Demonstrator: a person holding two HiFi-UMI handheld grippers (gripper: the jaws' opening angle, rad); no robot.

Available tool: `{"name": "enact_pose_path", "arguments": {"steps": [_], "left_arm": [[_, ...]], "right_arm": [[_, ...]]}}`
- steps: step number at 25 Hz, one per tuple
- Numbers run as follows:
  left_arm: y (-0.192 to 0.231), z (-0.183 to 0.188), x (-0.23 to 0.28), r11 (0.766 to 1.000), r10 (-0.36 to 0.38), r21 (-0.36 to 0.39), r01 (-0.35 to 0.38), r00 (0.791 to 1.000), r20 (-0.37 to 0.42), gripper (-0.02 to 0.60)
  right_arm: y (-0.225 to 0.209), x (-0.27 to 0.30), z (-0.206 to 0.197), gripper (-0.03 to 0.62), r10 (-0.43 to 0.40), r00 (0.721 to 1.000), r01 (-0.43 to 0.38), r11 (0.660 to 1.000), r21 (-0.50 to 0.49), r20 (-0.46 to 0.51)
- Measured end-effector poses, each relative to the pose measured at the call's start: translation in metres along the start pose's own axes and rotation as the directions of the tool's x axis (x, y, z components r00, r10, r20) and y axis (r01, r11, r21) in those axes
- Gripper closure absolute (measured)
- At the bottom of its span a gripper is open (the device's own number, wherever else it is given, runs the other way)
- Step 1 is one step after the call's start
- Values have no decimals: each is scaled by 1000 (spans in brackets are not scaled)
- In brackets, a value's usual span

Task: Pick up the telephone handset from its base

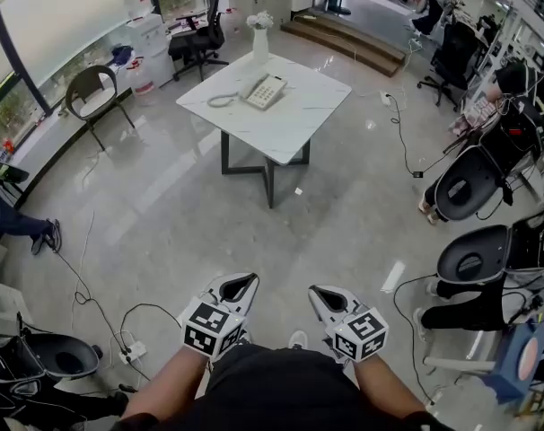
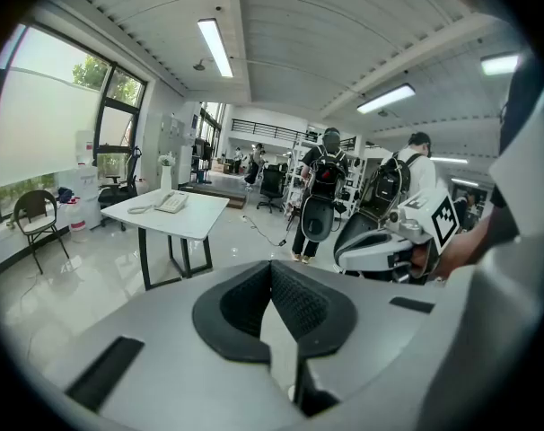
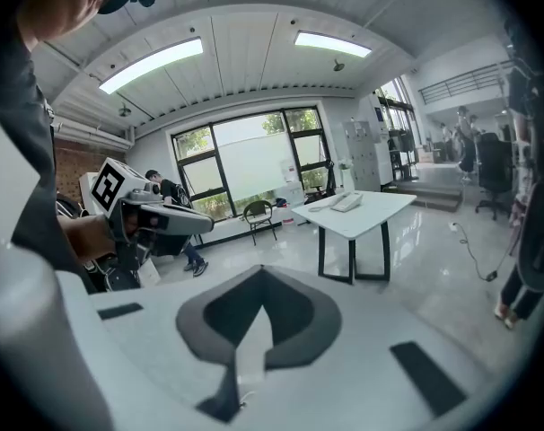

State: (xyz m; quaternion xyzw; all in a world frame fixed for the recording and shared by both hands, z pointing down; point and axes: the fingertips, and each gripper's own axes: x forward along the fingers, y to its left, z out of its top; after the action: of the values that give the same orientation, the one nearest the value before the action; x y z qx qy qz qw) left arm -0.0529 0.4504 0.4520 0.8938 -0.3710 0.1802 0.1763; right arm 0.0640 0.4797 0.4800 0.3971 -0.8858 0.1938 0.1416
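Note:
A white telephone (image 1: 263, 90), handset lying on its base, sits on a white square table (image 1: 294, 119) far ahead of me, with its coiled cord (image 1: 223, 101) to its left. My left gripper (image 1: 240, 285) and right gripper (image 1: 324, 295) hang low in front of my body, well short of the table, both shut with nothing between the jaws. In the left gripper view the shut jaws (image 2: 272, 272) point toward the table (image 2: 193, 219) and the phone (image 2: 171, 202). The right gripper view shows its shut jaws (image 3: 258, 275), with the phone (image 3: 347, 202) small in the distance.
A white vase (image 1: 259, 39) stands at the table's far corner. A brown chair (image 1: 94, 92) and a black office chair (image 1: 199, 36) stand by the windows at left. Cables and a power strip (image 1: 131, 352) lie on the floor. People and black equipment (image 1: 474, 182) fill the right side.

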Motion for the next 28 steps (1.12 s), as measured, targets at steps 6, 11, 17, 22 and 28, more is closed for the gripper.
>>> {"name": "enact_pose_path", "arguments": {"steps": [6,11,17,22,28], "left_arm": [[4,-1,-1,1000,5,0,-5,1000,-7,581],[16,-3,-4,1000,15,-14,-15,1000,-1,581],[34,-9,-12,1000,2,-17,-2,1000,-6,581],[54,-10,-23,1000,-7,-8,7,1000,-11,581],[78,-19,-38,999,-31,10,31,999,-27,581]], "right_arm": [[5,2,4,592,30,999,-31,998,46,22],[11,9,3,592,24,1000,-24,999,29,11],[22,25,4,592,9,1000,-9,999,31,8],[35,44,9,592,-1,1000,1,999,39,14],[54,67,15,592,-30,999,29,999,39,37]]}}
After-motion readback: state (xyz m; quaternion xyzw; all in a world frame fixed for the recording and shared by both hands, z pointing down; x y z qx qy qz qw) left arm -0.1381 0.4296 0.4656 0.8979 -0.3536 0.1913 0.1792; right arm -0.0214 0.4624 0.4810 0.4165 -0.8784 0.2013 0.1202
